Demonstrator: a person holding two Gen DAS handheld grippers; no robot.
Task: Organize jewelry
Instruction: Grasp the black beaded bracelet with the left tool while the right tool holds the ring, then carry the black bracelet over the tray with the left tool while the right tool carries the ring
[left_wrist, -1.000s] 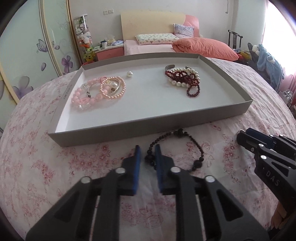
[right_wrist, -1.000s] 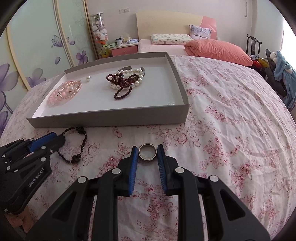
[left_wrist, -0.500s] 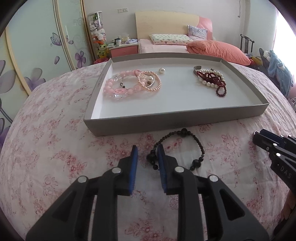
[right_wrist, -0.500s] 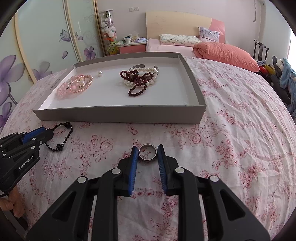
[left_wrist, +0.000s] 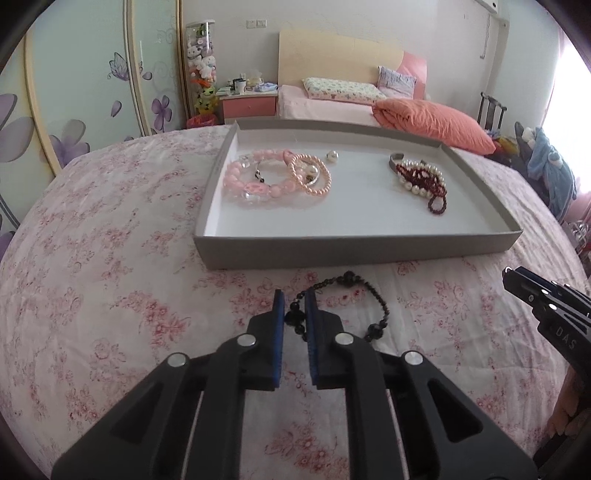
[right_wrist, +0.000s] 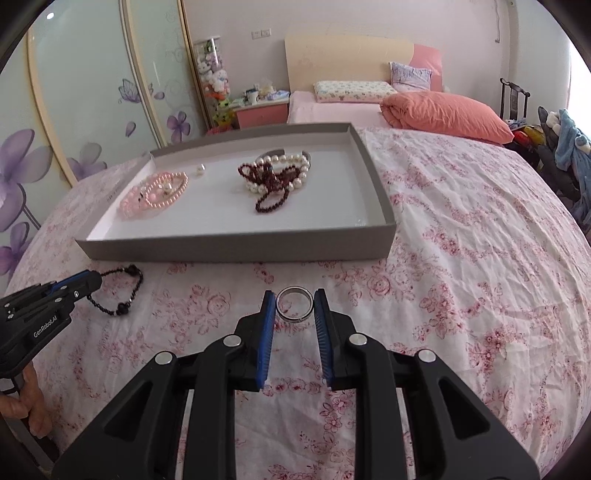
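- On the pink floral bedspread (right_wrist: 461, 240), in front of the grey tray (left_wrist: 354, 251), lies a black bead bracelet (left_wrist: 369, 295). The left gripper (left_wrist: 294, 306) has its blue pads closed on the bracelet's near-left beads; the rest of the loop trails on the cloth to the right.
- Right of that, the right gripper (right_wrist: 294, 306) has a silver ring (right_wrist: 294, 305) between its fingertips — both pads touch the ring's sides, so it looks gripped, just above or on the bedspread.
- Inside the tray, left part: a pink bead bracelet (left_wrist: 251, 181) overlapped by a peach pearl bracelet (left_wrist: 310, 173), with a loose pearl (left_wrist: 332, 156) just behind them.
- Inside the tray, right part: a white pearl bracelet (right_wrist: 284, 173) tangled with a dark red bead strand (right_wrist: 269, 188).
- Beyond the tray — an orange pillow (left_wrist: 432, 122).
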